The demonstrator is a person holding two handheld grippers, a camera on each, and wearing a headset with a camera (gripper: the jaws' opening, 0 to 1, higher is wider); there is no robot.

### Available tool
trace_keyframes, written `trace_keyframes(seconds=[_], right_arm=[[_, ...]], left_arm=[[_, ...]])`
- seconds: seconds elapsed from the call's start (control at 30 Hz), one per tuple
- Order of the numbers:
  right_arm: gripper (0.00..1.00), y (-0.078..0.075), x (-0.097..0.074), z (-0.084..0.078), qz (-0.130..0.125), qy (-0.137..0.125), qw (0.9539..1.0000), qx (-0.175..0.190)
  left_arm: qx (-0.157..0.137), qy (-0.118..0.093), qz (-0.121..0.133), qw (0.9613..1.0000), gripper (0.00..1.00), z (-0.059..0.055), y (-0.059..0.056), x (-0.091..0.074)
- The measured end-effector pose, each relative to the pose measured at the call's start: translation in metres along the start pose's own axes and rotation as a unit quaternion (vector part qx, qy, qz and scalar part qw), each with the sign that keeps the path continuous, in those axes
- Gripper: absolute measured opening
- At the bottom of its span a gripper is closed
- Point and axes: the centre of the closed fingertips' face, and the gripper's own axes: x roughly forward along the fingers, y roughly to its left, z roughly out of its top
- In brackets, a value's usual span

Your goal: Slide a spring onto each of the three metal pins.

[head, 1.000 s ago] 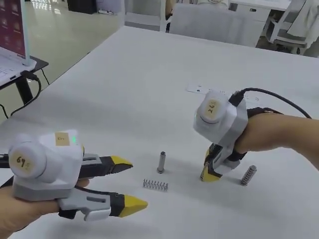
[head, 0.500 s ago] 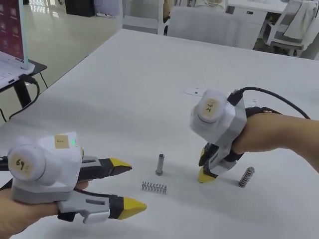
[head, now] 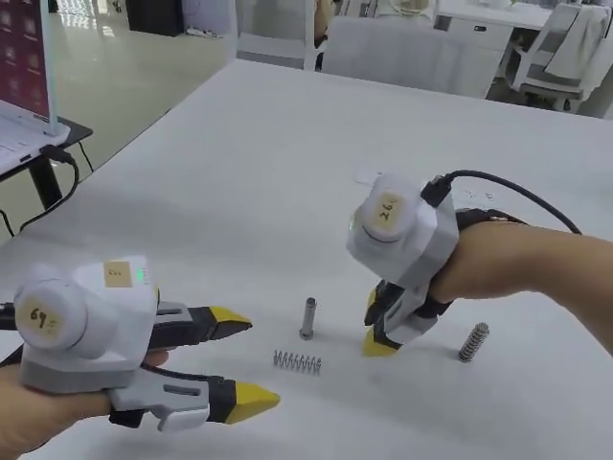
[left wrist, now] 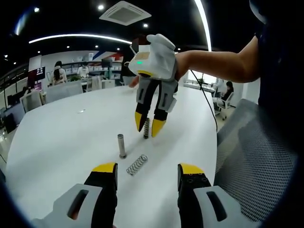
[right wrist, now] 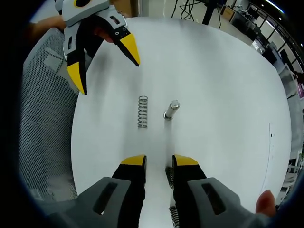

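Head view looks down on the table [head: 239,144]; the gripper views face each other, both close on the pin [head: 308,317] and lying spring [head: 297,360].

Bright, even overhead light w/ faint soft shadows on the bench [head: 239,172]. Fisheye bends both gripper views' edges; ceiling strips [left wrist: 76,37] glare.

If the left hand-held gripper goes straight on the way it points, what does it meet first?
Probably the loose metal coil spring lying just ahead, though the gripper's height over it is unclear.
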Motion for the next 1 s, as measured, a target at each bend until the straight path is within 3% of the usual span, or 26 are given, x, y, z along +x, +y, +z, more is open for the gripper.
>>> trace_keyframes(seconds=[0.47, 1.0], right_arm=[[0.19, 0.02, 0.013, 0.021, 0.017, -0.014, 0.9997, -0.014], [0.17, 0.026, 0.03, 0.034, 0.027, -0.025, 0.9992, -0.012]], left_arm=[[0.002, 0.003, 0.004, 1.0, 0.45, -0.001, 0.0, -0.002], [-0.001, 0.006, 0.008, 1.0, 0.44, -0.005, 0.002, -0.005]])
